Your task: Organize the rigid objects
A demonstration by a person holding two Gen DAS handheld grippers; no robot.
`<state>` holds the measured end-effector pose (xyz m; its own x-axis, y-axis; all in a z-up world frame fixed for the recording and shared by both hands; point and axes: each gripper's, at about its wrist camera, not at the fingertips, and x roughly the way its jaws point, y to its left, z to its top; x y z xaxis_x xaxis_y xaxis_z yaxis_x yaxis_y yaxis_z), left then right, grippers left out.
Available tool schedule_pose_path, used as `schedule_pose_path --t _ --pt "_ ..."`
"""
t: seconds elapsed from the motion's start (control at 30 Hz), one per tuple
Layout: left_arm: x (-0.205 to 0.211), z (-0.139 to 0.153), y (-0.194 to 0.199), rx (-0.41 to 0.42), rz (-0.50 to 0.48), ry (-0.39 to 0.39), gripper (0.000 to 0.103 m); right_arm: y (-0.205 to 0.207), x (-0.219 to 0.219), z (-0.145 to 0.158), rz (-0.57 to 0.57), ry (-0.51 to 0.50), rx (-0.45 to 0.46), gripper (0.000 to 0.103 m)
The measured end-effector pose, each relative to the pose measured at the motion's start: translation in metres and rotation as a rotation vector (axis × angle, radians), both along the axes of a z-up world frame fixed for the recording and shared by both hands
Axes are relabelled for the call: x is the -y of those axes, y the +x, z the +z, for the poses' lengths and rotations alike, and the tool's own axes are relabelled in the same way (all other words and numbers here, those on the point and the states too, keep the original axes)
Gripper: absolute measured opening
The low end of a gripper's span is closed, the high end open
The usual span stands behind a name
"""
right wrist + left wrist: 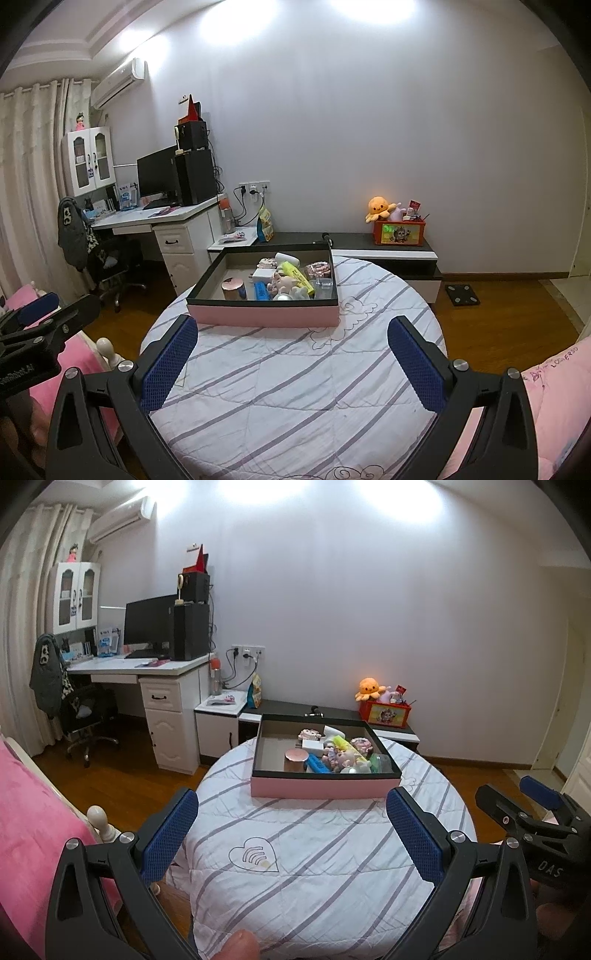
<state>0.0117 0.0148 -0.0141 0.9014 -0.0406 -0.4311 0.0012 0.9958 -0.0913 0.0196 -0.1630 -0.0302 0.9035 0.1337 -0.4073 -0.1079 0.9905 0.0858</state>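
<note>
A pink box with a black rim (325, 788) (263, 315) sits at the far side of the striped white cover (314, 867) (295, 387). Inside it lie several small items: a round rose-gold tin (296, 755) (233, 288), a blue case (317, 765) (262, 291), a white charger (312, 744) (263, 275), a yellow highlighter (345, 745) (295, 273) and little dolls (341, 757). My left gripper (291, 812) hovers open, short of the box, nothing between its fingers. My right gripper (291, 338) is likewise open and empty; it also shows at the left wrist view's right edge (532, 805).
A pink blanket (33, 830) and a bedpost knob (98, 816) lie to the left. Behind stand a white desk (147, 664) with a monitor, an office chair (85, 716), a low dark cabinet (369, 723) and a red toy box (388, 714). A black scale (461, 294) rests on the wood floor.
</note>
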Motion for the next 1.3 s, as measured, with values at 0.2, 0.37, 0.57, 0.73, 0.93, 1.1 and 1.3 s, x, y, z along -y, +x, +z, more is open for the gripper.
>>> schedule_pose_path --t 0.2,0.37,0.57,0.73,0.93,1.1,1.3 --pt "-0.002 -0.003 0.003 -0.019 0.016 -0.001 0.103 -0.001 0.003 -0.001 -0.007 0.001 -0.004 0.103" --pt "-0.007 -0.003 0.002 -0.016 0.021 -0.025 0.103 -0.001 0.003 0.0 -0.011 -0.001 -0.005 0.103" --pt "-0.009 -0.003 0.002 -0.012 0.015 -0.028 0.103 0.0 0.004 0.0 -0.012 -0.001 -0.005 0.103" --pt "-0.008 -0.003 0.003 -0.015 0.017 -0.017 0.103 0.0 0.003 0.001 -0.011 -0.003 -0.004 0.103" --pt "-0.006 -0.004 0.003 -0.01 0.014 -0.008 0.103 0.001 0.004 0.0 -0.009 -0.003 -0.008 0.103" --pt "-0.005 -0.004 -0.001 0.0 -0.019 -0.01 0.103 0.001 0.004 0.0 -0.008 -0.002 -0.01 0.103" --pt "0.0 -0.002 -0.005 0.013 -0.05 -0.009 0.103 0.002 0.004 -0.001 -0.009 -0.003 -0.012 0.103"
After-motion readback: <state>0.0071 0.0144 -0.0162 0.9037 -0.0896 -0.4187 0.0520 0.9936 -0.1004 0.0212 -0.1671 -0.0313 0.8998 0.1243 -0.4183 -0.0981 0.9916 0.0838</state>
